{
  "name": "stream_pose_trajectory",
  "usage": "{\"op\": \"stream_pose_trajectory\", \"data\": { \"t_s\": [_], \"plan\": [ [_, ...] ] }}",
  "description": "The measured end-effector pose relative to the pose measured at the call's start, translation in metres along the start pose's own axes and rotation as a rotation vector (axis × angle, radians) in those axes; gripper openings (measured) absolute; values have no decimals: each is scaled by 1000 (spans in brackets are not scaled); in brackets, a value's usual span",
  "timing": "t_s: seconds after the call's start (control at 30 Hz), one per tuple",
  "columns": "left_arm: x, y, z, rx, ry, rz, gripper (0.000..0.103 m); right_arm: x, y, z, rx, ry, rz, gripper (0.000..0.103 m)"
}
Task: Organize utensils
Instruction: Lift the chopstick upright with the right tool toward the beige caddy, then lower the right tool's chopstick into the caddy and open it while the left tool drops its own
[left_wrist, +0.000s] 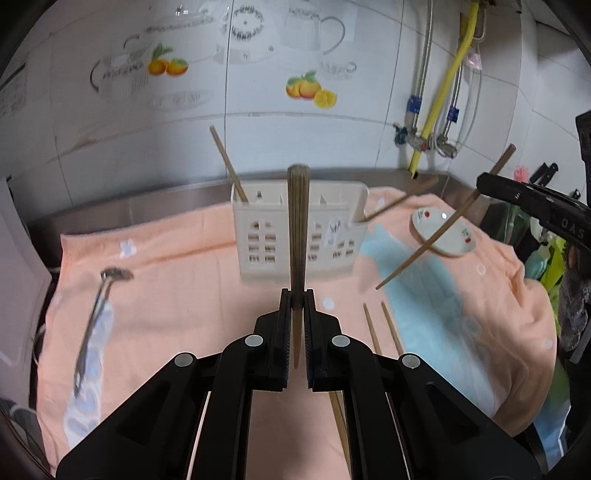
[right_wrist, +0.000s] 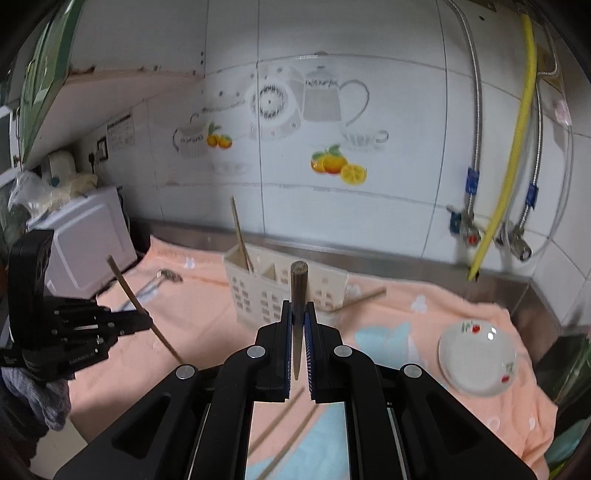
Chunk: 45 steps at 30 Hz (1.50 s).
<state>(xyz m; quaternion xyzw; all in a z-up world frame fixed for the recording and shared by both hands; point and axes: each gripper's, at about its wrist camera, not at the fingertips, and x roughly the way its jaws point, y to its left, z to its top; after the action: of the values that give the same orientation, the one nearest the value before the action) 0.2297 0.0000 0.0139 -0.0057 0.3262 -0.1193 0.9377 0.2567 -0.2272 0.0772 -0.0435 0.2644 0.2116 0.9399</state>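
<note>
My left gripper is shut on a wooden chopstick that stands upright in front of the cream utensil holder. My right gripper is shut on a second chopstick, also upright. In the left wrist view the right gripper shows at the right with its chopstick slanting down. In the right wrist view the left gripper shows at the left with its chopstick. One chopstick leans in the holder. Another rests against its right end.
An orange towel covers the steel counter. A metal spoon lies at its left, two loose chopsticks lie near the front, and a small white dish sits at the right. A tiled wall with pipes stands behind.
</note>
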Motion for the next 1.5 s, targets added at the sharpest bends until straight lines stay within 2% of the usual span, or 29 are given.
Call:
{"op": "stream_pose_trajectory", "data": {
  "t_s": [0.37, 0.57, 0.7, 0.9, 1.17, 1.5],
  "plan": [
    [-14, 9, 87, 24, -142, 34, 6, 16, -19, 59, 50, -78, -35, 6],
    [-15, 16, 136, 14, -245, 72, 6, 36, -31, 71, 79, -80, -64, 6],
    [0, 26, 153, -32, -268, 67, 6, 51, -33, 70, 81, -55, -75, 6],
    [35, 45, 152, -102, -244, 66, 6, 68, -32, 60, 79, -17, -68, 6],
    [81, 63, 128, -156, -136, 58, 6, 84, -33, 46, 84, 17, -62, 6],
    [104, 71, 115, -179, -68, 56, 6, 96, -36, 38, 92, 44, -65, 7]
  ]
}}
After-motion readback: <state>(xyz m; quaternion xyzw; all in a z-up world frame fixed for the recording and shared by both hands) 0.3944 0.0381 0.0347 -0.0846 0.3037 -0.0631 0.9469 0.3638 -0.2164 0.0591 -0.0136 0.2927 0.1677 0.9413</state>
